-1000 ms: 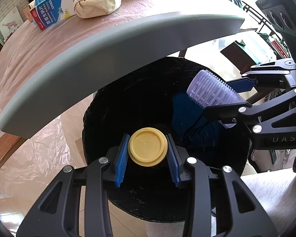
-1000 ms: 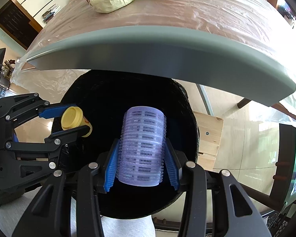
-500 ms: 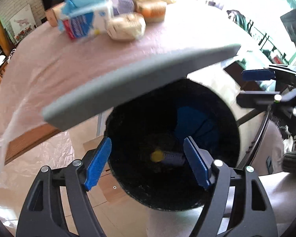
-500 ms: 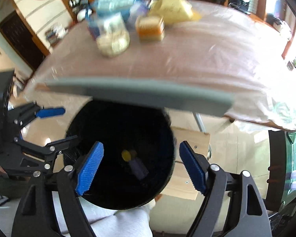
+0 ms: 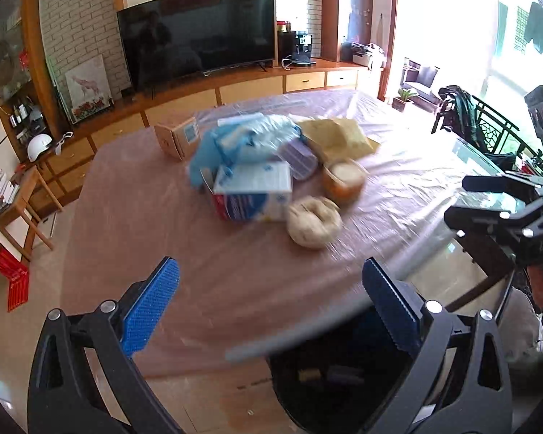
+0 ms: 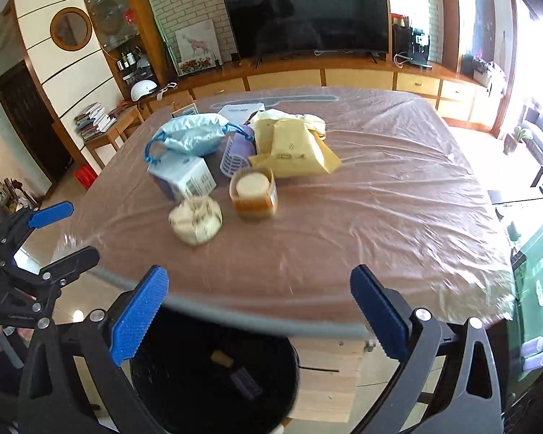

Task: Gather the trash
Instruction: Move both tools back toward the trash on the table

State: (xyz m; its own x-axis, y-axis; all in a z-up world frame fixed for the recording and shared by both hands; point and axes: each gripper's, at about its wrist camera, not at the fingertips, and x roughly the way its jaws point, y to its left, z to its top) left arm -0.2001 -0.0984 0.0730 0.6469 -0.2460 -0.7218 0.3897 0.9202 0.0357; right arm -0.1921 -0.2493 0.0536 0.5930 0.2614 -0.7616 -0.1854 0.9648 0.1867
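Two claws, left [image 5: 269, 311] and right [image 6: 259, 314], are held apart, empty; two items are seen in one bin [image 6: 163, 390], one wad [image 6: 195, 218] on counter [image 6: 380, 217].

Two grippers: left gripper [image 5: 269, 305], right gripper [image 6: 259, 311], both with jaws spread wide, nothing between the blue pads. One black bin [image 6: 184, 390] below the surface's edge, with two pieces of trash inside: one yellow cap [image 6: 222, 358] and one purple roller [image 6: 246, 383] (both blurred). On the one plastic-covered surface [image 6: 380, 217]: one crumpled paper ball [image 6: 195, 220], one amber jar [image 6: 253, 195], one blue-and-white carton [image 6: 184, 177], one light blue drawstring bag [image 6: 190, 138], one purple ribbed roller [image 6: 237, 153], one tan padded envelope [image 6: 293, 152], one small cardboard box [image 5: 177, 140]. Beyond, one television [image 6: 304, 14] and one white helmet [image 6: 143, 89].
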